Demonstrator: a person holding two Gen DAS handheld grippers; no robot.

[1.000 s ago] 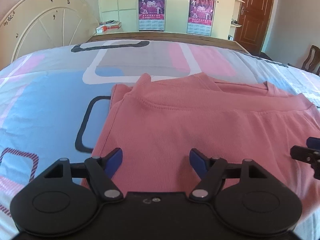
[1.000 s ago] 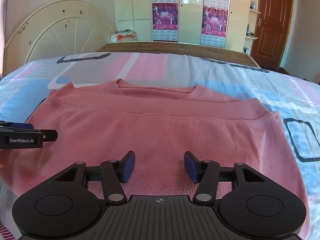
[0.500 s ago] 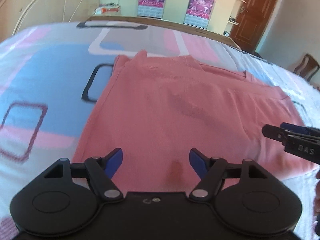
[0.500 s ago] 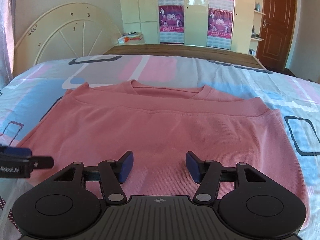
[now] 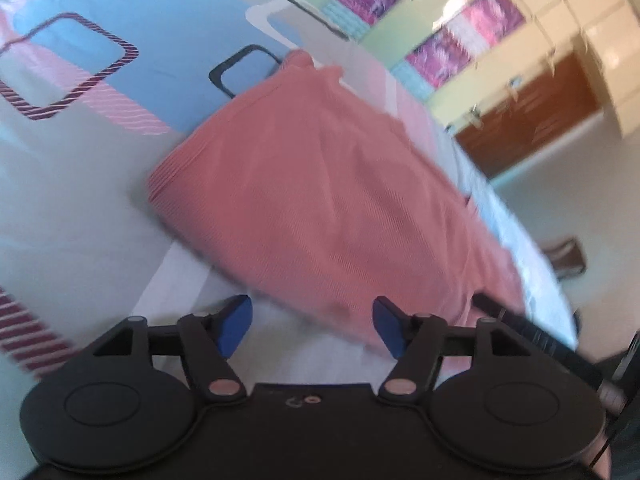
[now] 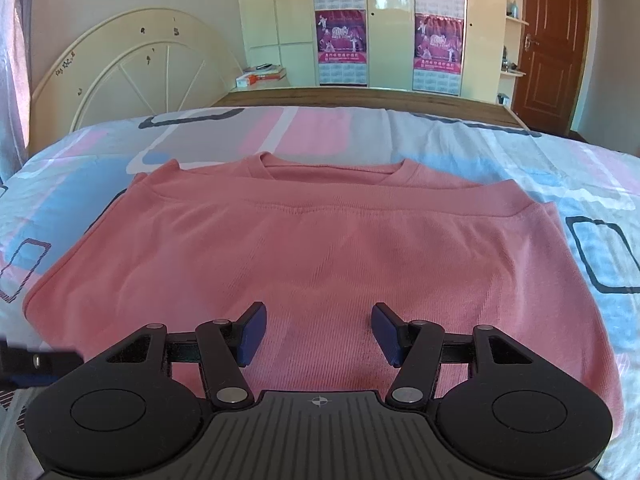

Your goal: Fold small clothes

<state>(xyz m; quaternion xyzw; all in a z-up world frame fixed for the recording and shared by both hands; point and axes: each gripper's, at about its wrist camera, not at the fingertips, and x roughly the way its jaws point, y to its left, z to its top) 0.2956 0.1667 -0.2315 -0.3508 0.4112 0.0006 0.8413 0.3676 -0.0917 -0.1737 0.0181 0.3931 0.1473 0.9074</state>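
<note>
A pink shirt [image 6: 320, 248] lies folded on the patterned bedsheet [image 6: 520, 152], its hem band just below the collar. My right gripper [image 6: 319, 334] is open and hovers over the shirt's near part, with no cloth pinched. In the blurred, tilted left wrist view, the left gripper [image 5: 313, 330] is at the near edge of the shirt [image 5: 320, 200]. Its jaws are closing, the edge lies just ahead between the pads, and neither pad presses on it. The left gripper [image 6: 36, 360] shows at the lower left of the right wrist view. The right gripper's finger [image 5: 520, 326] shows at the right of the left one.
The bedsheet [image 5: 80, 200] spreads wide around the shirt. Behind the bed are a cream headboard [image 6: 132, 72], a wooden board [image 6: 360, 98], a wardrobe with posters [image 6: 340, 28] and a brown door [image 6: 556, 40]. Books [image 6: 260, 74] lie on a stand.
The left gripper has rolled and drawn back and down to the shirt's near edge, its jaws a little narrower. The right gripper has hardly moved.
</note>
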